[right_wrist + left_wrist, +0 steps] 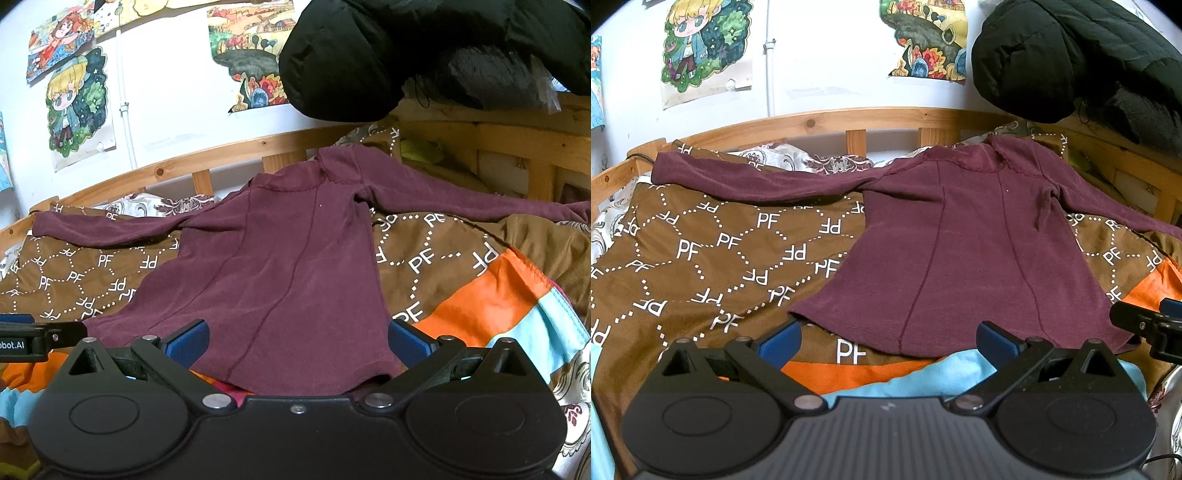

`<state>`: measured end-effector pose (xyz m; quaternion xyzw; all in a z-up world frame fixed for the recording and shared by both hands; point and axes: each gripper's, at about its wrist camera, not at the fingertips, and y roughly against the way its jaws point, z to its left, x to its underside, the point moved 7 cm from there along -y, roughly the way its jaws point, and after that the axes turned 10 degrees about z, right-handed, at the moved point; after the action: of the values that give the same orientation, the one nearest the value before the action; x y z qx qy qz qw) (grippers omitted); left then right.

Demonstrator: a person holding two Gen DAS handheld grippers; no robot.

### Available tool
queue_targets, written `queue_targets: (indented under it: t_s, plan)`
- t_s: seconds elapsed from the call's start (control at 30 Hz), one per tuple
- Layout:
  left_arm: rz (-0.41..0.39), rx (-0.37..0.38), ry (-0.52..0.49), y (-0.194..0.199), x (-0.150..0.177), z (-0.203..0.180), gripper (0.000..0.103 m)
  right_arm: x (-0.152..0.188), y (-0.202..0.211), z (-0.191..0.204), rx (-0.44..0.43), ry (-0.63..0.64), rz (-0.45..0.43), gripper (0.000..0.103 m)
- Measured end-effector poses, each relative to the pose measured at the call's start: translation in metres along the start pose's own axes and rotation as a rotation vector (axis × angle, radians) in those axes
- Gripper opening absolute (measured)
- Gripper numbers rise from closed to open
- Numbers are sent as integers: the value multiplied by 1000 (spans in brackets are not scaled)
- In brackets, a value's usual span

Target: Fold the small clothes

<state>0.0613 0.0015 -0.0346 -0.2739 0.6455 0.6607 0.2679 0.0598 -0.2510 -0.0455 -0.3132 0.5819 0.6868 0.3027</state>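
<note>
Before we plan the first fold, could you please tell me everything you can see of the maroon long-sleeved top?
The maroon top is a small long-sleeved garment of soft, knit-looking fabric with two long curved seams down its body and a stitched neckline. It lies flat and unfolded on the brown PF-print blanket, neck toward the wooden bed rail, both sleeves spread outward. Its hem sits nearest the cameras, over the orange stripe. The right hand-held gripper and left hand-held gripper are open at the hem, gripping nothing.

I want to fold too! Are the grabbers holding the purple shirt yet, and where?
No, nothing is held. The left gripper and right gripper are both open, near the bottom hem of the maroon shirt, which lies flat on the brown blanket.
</note>
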Motion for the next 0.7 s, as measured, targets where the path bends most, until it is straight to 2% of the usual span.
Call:
queue_targets:
  t_s: [0.23, 0.33, 0.4, 0.7]
  plan:
    - [39, -17, -37, -7, -3, -3, 102, -1, -8, -3, 45, 7, 80, 103]
    - [67, -20, -62, -12, -11, -5, 102, -6, -19, -12, 115, 4, 215, 103]
    - [77, -13, -78, -14, -22, -8, 102, -14, -22, -16, 147, 10, 263, 103]
    - [79, 15, -140, -16, -89, -36, 102, -69, -20, -39, 132, 6, 242, 103]
